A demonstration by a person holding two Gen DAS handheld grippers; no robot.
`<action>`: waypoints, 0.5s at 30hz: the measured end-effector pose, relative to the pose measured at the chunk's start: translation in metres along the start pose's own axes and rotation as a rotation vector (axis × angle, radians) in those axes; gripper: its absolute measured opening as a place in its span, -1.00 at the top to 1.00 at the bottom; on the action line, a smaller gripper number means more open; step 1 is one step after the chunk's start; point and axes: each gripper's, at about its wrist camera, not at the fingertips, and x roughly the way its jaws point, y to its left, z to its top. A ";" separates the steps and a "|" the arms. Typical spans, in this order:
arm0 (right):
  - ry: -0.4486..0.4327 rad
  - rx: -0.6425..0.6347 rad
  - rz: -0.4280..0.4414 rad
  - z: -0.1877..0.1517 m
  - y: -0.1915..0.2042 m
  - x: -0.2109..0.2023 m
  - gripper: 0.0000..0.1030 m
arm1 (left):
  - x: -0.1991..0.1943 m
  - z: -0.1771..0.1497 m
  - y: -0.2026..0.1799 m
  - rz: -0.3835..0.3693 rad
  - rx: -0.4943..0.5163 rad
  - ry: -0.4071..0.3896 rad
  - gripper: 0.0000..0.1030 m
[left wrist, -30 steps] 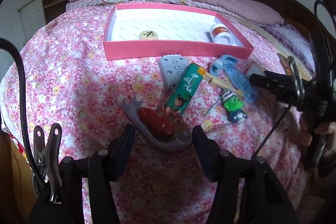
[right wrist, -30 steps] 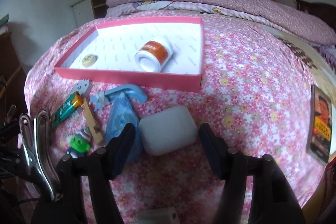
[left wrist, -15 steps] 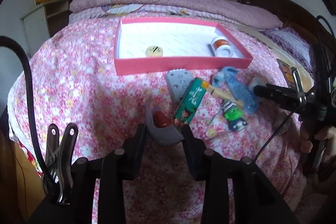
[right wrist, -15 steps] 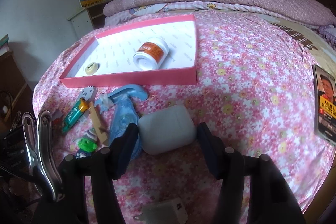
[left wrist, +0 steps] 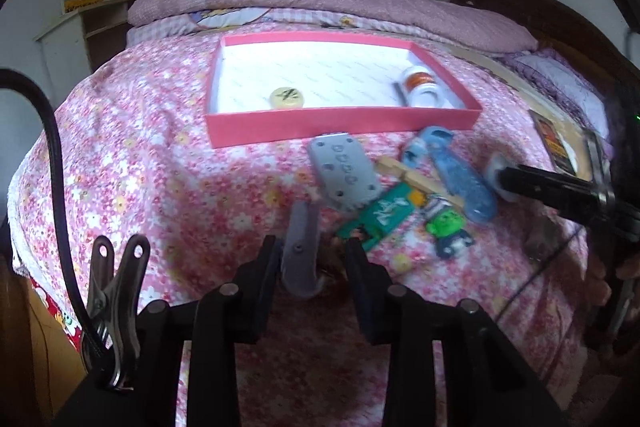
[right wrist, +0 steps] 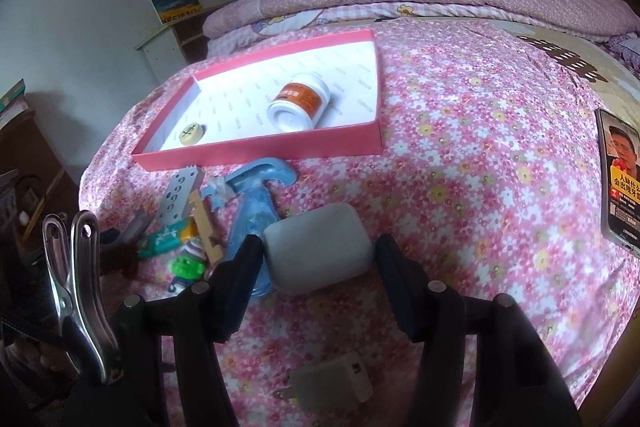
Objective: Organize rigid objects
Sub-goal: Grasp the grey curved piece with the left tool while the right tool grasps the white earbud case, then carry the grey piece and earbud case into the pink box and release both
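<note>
My left gripper [left wrist: 312, 267] is shut on a grey curved holder [left wrist: 300, 255], which stands on end between the fingers. A blurred red-brown piece sits beside it. My right gripper [right wrist: 316, 267] is shut on a white rounded case [right wrist: 316, 247], with both pads against its sides. That gripper's black finger [left wrist: 560, 191] and the white case [left wrist: 494, 171] also show at the right of the left wrist view. The pink box [left wrist: 344, 125] lies further up the bed. It holds a white bottle [left wrist: 420, 87] with an orange label and a round cream token [left wrist: 286, 97].
Loose on the flowered bedspread lie a grey studded plate [left wrist: 344, 171], a green tube [left wrist: 380, 215], a wooden clip [left wrist: 408, 175], a blue tape dispenser [right wrist: 256, 203] and a green figure keychain [left wrist: 448, 231]. A white charger plug [right wrist: 332, 383] lies under the right gripper. A phone [right wrist: 622, 183] rests at the right edge.
The left jaws closed from wide apart onto the grey holder, which turned from lying flat to standing on end. The right gripper rolled slightly while the white case stayed between its fingers.
</note>
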 end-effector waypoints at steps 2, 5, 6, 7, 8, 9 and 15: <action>0.000 -0.006 0.005 -0.001 0.002 -0.001 -0.16 | 0.004 0.000 0.009 0.014 -0.038 0.005 0.35; 0.002 -0.011 0.007 -0.002 0.004 -0.002 -0.16 | 0.008 0.001 0.023 0.014 -0.089 0.006 0.38; 0.003 -0.012 0.007 -0.003 0.005 -0.002 -0.16 | 0.010 0.002 0.027 0.017 -0.100 0.006 0.40; 0.003 -0.012 0.008 -0.002 0.005 -0.001 -0.16 | 0.011 0.002 0.029 0.019 -0.101 0.005 0.41; 0.004 -0.012 0.007 -0.002 0.005 -0.001 -0.16 | 0.013 0.003 0.029 0.021 -0.096 0.003 0.41; 0.005 -0.012 0.006 -0.003 0.005 -0.001 -0.16 | 0.014 0.004 0.028 0.027 -0.088 0.001 0.41; 0.006 -0.007 0.001 -0.005 0.003 0.002 -0.16 | 0.021 0.009 0.021 0.060 -0.044 -0.013 0.41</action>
